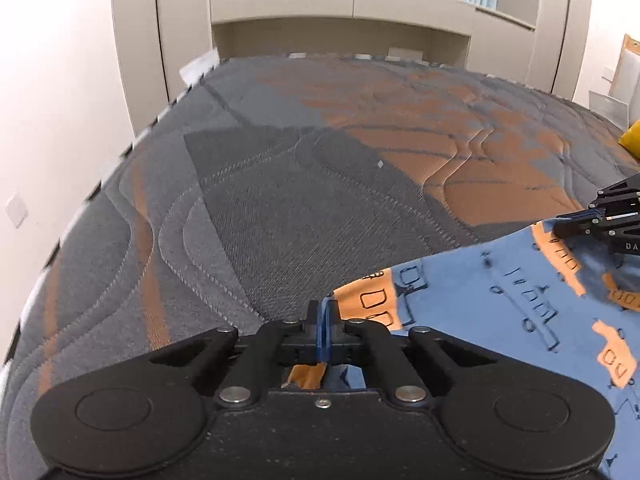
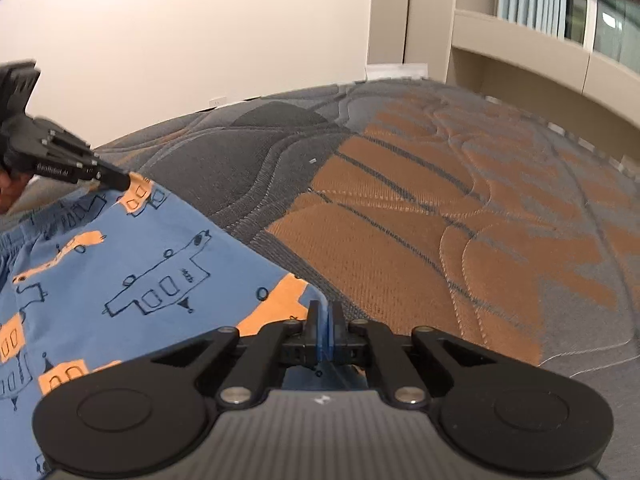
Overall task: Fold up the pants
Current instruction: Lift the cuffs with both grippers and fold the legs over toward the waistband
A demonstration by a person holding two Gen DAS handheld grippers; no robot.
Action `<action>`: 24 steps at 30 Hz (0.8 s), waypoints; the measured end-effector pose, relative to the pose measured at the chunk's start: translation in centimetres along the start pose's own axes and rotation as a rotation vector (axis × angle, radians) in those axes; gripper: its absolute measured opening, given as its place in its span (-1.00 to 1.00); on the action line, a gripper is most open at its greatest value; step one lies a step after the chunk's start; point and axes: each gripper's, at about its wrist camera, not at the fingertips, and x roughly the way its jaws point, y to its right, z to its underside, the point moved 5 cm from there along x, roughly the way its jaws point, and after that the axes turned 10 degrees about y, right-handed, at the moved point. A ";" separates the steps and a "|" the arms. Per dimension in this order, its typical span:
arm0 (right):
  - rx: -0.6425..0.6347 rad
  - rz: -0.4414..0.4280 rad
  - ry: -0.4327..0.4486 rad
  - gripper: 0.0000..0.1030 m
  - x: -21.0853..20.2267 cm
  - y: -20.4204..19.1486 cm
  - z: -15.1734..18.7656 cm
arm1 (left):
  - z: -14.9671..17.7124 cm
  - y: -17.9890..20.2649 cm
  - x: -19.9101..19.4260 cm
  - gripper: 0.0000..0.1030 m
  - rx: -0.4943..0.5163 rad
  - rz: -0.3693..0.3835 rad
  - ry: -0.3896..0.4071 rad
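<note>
Left gripper [image 1: 323,307] clamped tight on an edge of the pants [image 1: 500,300] — blue fabric pinched between the pads, orange patch just beside the fingertips. Pants blue with orange blocks and dark line drawings, spread over the near part of the mattress [image 1: 260,200], stretched between both tools. Mattress quilted, grey with orange patches, bare beyond the cloth. Right gripper [image 2: 325,314] likewise closed on another edge of the pants [image 2: 140,264] — thin fold of blue caught between its pads. Wardrobe [image 1: 136,28] and shelf [image 1: 340,4] past the far edge.
</note>
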 end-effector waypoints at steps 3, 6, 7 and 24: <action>-0.019 0.021 0.072 -0.95 -3.0 -1.4 -0.5 | -0.4 0.8 -2.6 -1.00 0.021 -0.005 0.064; -0.052 0.040 0.159 -0.95 -7.3 -3.4 -0.3 | -0.3 1.7 -6.4 -1.00 0.042 -0.006 0.153; -0.064 0.042 0.189 -0.95 -9.0 -4.3 0.0 | -0.1 2.0 -8.0 -1.00 0.053 0.007 0.190; -0.220 0.040 0.307 -0.96 -26.1 -19.5 8.5 | 12.5 8.1 -23.2 -1.00 0.184 0.127 0.335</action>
